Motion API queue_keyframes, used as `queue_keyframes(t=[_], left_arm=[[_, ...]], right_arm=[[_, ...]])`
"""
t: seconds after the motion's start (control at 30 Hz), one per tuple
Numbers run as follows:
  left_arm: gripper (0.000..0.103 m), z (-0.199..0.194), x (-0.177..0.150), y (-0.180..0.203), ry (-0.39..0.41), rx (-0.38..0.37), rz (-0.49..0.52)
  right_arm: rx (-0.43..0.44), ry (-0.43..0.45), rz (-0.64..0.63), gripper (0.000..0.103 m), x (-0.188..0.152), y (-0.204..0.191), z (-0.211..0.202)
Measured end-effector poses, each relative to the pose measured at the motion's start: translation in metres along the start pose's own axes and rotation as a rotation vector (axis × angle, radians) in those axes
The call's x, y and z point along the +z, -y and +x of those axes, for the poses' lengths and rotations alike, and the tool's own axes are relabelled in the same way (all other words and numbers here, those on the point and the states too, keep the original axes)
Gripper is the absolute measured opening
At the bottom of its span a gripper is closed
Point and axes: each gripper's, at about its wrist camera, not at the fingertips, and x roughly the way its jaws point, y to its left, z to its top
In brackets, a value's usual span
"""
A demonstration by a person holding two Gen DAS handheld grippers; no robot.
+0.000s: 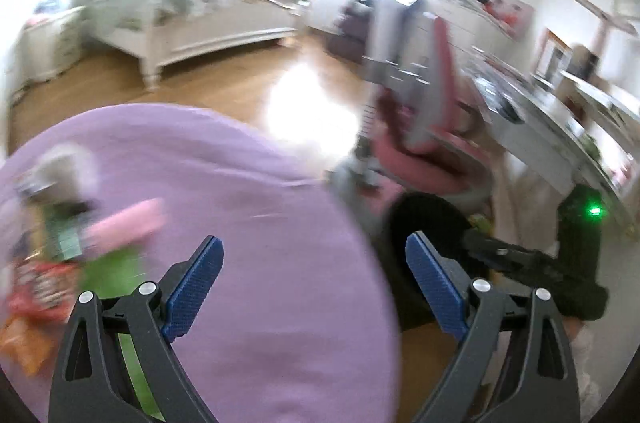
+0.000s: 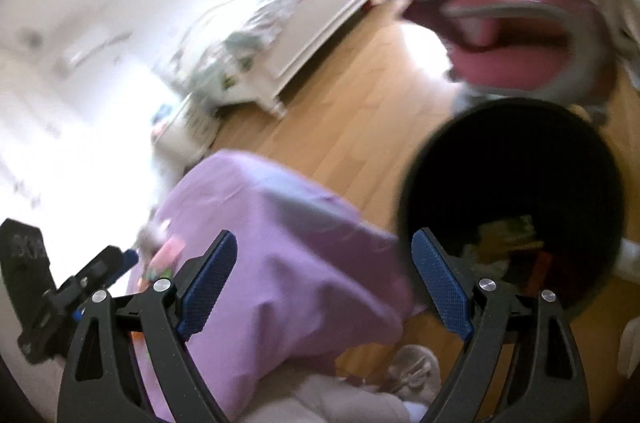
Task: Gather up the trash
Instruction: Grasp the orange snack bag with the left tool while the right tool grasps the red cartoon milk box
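A heap of blurred wrappers (image 1: 60, 255), pink, green, red and orange, lies at the left of a round purple-covered surface (image 1: 260, 223). My left gripper (image 1: 316, 263) hangs over that purple cloth, open, with nothing between its blue pads. A black bin (image 2: 512, 183) stands on the floor beside the purple surface (image 2: 280, 255), with some trash (image 2: 508, 243) at its bottom. My right gripper (image 2: 324, 267) is open and empty, its right finger over the bin's rim. Each view catches the other tool: the right gripper (image 1: 492, 251) by the bin (image 1: 424, 227), the left gripper (image 2: 108, 267) near the wrappers (image 2: 164, 255).
A pink desk chair (image 1: 420, 127) stands just behind the bin, beside a cluttered desk (image 1: 540, 127). A white bed (image 1: 200, 23) lies across the wooden floor (image 1: 240, 83). Pale cloth and a fluffy slipper (image 2: 412, 367) show at the bottom of the right wrist view.
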Motion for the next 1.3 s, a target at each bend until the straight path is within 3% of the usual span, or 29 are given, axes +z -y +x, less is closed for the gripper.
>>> queue_keyframes(t=[0.17,0.27,0.37,0.47,0.7,0.8,0.97,1.0,1.07,1.1,1.13,1.2,1.27,1.3], left_arm=[[0.092,-0.035,-0.023,-0.085,-0.004,0.225,-0.088],[0.092,-0.058,-0.041,-0.126,0.004,0.311,-0.132],[0.092,-0.066,-0.056,-0.157,-0.043,0.36,-0.135],[0.092,-0.064,-0.067,-0.181,-0.102,0.37,-0.108],[0.092,-0.054,-0.078,-0.195,-0.16,0.358,-0.03],[0.092,-0.049,-0.081,-0.201,-0.192,0.321,-0.062],[0.093,-0.051,-0.081,-0.205,-0.182,0.272,-0.082],[0.093,-0.051,-0.082,-0.204,-0.183,0.271,-0.078],[0.093,-0.049,-0.082,-0.201,-0.185,0.278,-0.067],[0.093,-0.05,-0.083,-0.201,-0.185,0.279,-0.064],[0.093,-0.049,-0.083,-0.199,-0.184,0.277,-0.064],[0.091,-0.051,-0.083,-0.201,-0.174,0.258,-0.078],[0.077,-0.056,-0.083,-0.204,-0.155,0.258,-0.093],[0.065,-0.058,-0.083,-0.205,-0.15,0.271,-0.093]], right_arm=[[0.095,-0.123,-0.188,0.088,-0.018,-0.084,0.03],[0.143,-0.201,-0.298,0.088,-0.034,-0.132,0.049],[0.192,-0.292,-0.406,0.088,-0.054,-0.181,0.071],[0.232,-0.329,-0.553,0.088,-0.069,-0.231,0.09],[0.272,-0.394,-0.854,0.088,-0.098,-0.322,0.15],[0.259,-0.444,-0.956,0.088,-0.109,-0.341,0.177],[0.202,-0.472,-1.164,0.088,-0.129,-0.36,0.206],[0.195,-0.478,-1.193,0.084,-0.132,-0.361,0.211],[0.198,-0.481,-1.213,0.077,-0.135,-0.364,0.214],[0.217,-0.485,-1.206,0.063,-0.134,-0.361,0.213],[0.23,-0.5,-1.19,0.056,-0.134,-0.362,0.211],[0.239,-0.502,-1.137,0.055,-0.13,-0.359,0.205],[0.253,-0.489,-1.061,0.054,-0.124,-0.353,0.196],[0.27,-0.486,-1.005,0.054,-0.119,-0.349,0.19]])
